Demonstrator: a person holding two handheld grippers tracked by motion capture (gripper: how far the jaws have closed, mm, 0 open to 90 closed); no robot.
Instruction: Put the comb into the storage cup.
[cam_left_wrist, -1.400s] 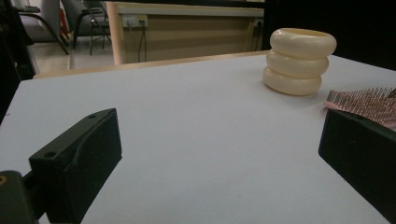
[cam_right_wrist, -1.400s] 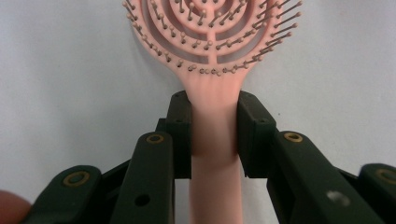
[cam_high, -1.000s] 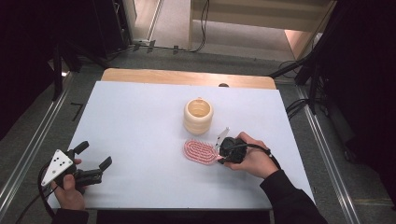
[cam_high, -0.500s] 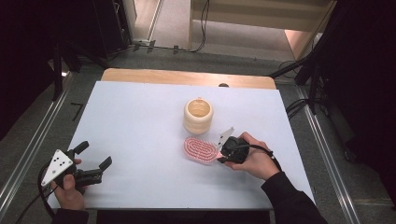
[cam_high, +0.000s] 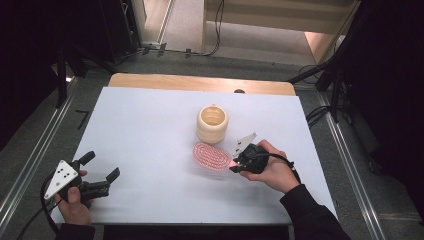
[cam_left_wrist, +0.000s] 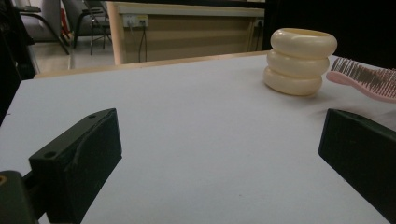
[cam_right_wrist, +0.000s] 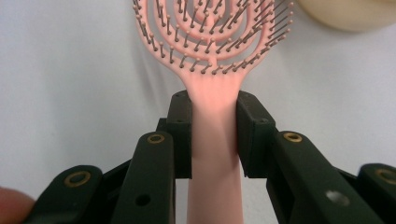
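A pink hairbrush (cam_high: 212, 156) lies bristles up at mid-table, just in front of a cream ribbed cup (cam_high: 212, 123). My right gripper (cam_high: 235, 162) is shut on the brush's handle (cam_right_wrist: 215, 140), its two pads pressing the handle's sides right below the bristle head (cam_right_wrist: 212, 32). The cup's edge (cam_right_wrist: 348, 14) shows at the top right of the right gripper view. My left gripper (cam_high: 101, 170) rests at the table's front left, open, with nothing between its jaws. From the left gripper view the cup (cam_left_wrist: 299, 60) and the brush head (cam_left_wrist: 366, 81) stand far off to the right.
The white table top (cam_high: 145, 130) has a wooden strip (cam_high: 200, 82) along its far edge. Metal rails (cam_high: 350, 155) run along both sides of the table. Cables lie on the floor beyond it.
The right hand has shifted slightly with the brush handle in its jaws. The left gripper has stayed in place.
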